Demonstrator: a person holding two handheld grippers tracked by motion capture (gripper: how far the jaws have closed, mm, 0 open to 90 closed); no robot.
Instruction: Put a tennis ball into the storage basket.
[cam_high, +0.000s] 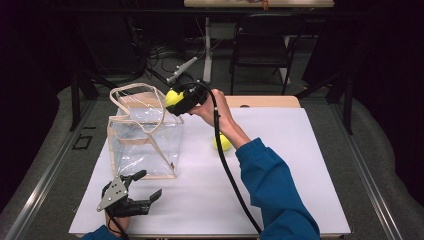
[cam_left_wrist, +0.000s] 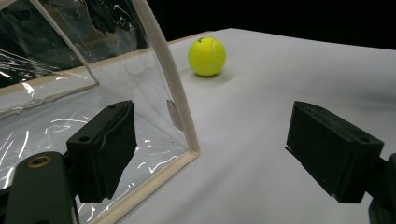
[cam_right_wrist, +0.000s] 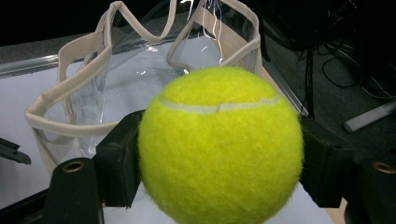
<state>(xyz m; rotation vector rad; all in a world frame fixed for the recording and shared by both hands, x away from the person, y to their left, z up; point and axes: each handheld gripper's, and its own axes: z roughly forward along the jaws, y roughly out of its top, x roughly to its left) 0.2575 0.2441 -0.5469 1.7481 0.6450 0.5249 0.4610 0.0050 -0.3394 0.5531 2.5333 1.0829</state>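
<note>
The right claw, raised in the upper centre of the high view, was clamped on a yellow tennis ball, just beside the upper right rim of a clear plastic tote bag. In the right gripper view the held ball sat squarely between the two black jaws, pressed on both sides, with its white seam running across the top and the bag's open mouth behind it.

The left claw, at the lower left of the high view, was spread wide and held nothing, its jaws well apart. It sat low over the white surface just below the bag's near bottom edge. In the left gripper view the bag's cream-trimmed corner stood at left of centre, beside the left-hand jaw; whether that jaw touched the plastic could not be told.

Two tennis balls were counted: the one in the right claw and a second ball lying on the surface at centre frame, partly behind the person's right forearm and the trailing cable; it appeared in the upper centre of the left gripper view. One bag, with two looped cream handles, stood upright. A small dark mark on the second ball was too small to read.
</note>
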